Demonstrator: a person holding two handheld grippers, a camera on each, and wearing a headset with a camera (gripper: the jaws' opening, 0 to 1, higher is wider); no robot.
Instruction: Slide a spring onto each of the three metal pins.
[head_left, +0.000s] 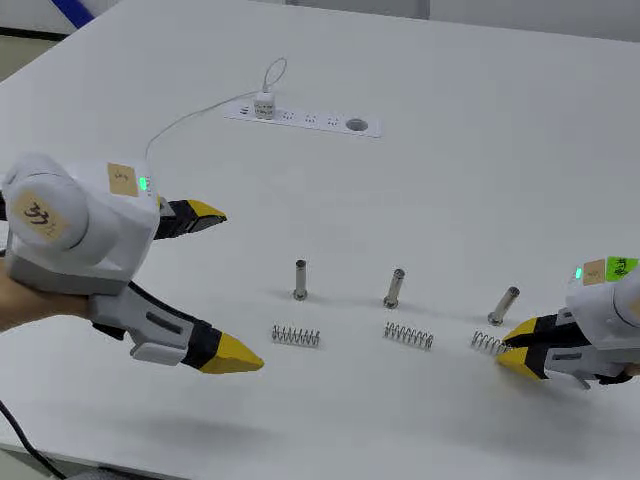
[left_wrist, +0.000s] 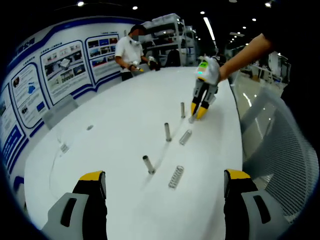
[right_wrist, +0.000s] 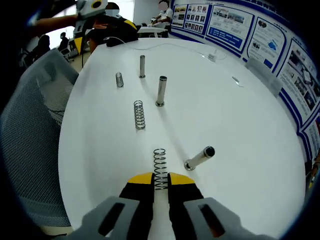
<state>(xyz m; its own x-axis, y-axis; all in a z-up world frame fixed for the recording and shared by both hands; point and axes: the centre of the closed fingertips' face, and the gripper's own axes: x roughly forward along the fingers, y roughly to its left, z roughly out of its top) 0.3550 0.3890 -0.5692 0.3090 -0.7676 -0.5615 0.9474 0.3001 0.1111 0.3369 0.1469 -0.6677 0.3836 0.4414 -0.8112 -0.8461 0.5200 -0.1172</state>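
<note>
Your right gripper (right_wrist: 160, 182) has its jaws pinched on just the right end of the right spring (right_wrist: 159, 161), which lies on the desk (right_wrist: 100, 150) beside the right pin (right_wrist: 199, 158). So thin a hold could let it flick away or droop off-axis. Your left gripper (head_left: 230, 285) hangs wide open.

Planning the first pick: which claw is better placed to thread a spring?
Right: the right claw grips a coiled steel spring beside the tilted metal pin; the left claw hangs open, empty.
</note>
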